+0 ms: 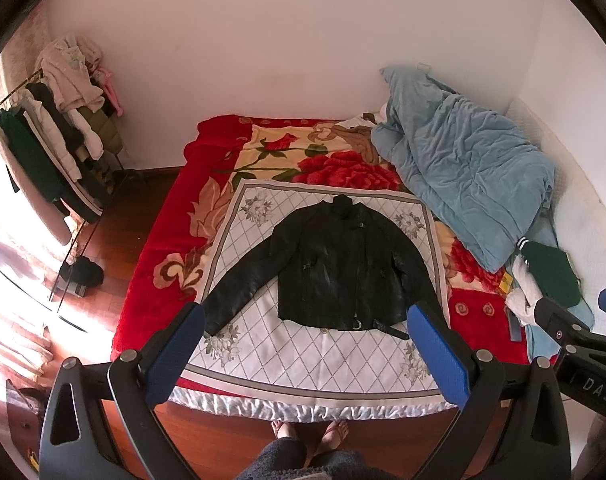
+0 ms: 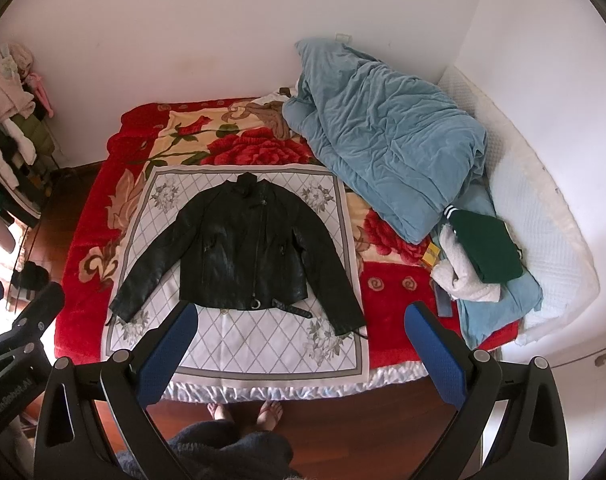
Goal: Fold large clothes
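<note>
A black jacket (image 2: 243,252) lies flat, sleeves spread, on a white cloth (image 2: 263,344) over a red floral blanket (image 2: 399,288). A blue quilt (image 2: 383,136) is heaped far right. Left gripper (image 1: 307,352) and right gripper (image 2: 299,352) hover wide open, empty.

Both tools held high above the foot of the bed, jaws spread wide, nothing between the pads.

Left gripper (image 1: 305,344): straight ahead and below, open air down to the black jacket (image 1: 335,268), lying flat on the white diamond-pattern cloth (image 1: 303,356). Bare cloth at near edge, closest to the tool.

Right gripper (image 2: 301,340): same clear drop; jacket's right sleeve just ahead of its left pad.

Obstacles: heaped blue quilt (image 2: 387,140) ahead-right, raised bulk. Stack of folded clothes (image 2: 479,264) to the right, near the bed edge. Clothes rack (image 1: 55,148) far left, well apart.
</note>
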`<state>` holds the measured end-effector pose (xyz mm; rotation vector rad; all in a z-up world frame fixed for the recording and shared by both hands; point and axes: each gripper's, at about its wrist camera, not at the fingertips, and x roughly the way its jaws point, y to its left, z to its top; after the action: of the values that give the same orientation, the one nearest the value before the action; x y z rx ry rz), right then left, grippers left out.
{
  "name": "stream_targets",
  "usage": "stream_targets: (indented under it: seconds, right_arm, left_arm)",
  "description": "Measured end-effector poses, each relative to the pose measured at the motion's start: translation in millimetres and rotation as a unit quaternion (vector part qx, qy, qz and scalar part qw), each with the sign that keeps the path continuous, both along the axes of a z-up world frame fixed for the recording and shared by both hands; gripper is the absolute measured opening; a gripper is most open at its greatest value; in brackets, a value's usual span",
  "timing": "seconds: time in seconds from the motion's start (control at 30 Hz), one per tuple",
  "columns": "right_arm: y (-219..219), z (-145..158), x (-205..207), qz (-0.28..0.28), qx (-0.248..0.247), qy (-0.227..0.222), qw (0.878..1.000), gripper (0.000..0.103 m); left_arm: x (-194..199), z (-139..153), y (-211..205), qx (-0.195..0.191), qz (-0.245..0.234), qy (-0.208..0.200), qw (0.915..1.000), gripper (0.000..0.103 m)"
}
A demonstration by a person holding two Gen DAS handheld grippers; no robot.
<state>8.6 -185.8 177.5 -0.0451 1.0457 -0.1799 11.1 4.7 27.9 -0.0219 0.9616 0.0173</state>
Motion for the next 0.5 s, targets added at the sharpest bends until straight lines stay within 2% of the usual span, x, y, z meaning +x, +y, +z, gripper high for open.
stream_targets:
  seconds: [0.5]
  right_arm:
    - [1.7,2.7,-0.2,0.000,0.002,-0.002,1.000,0.103]
  left_arm:
    - [0.1,5.0,-2.1,-0.001,0.002,-0.004,1.0000,0.103]
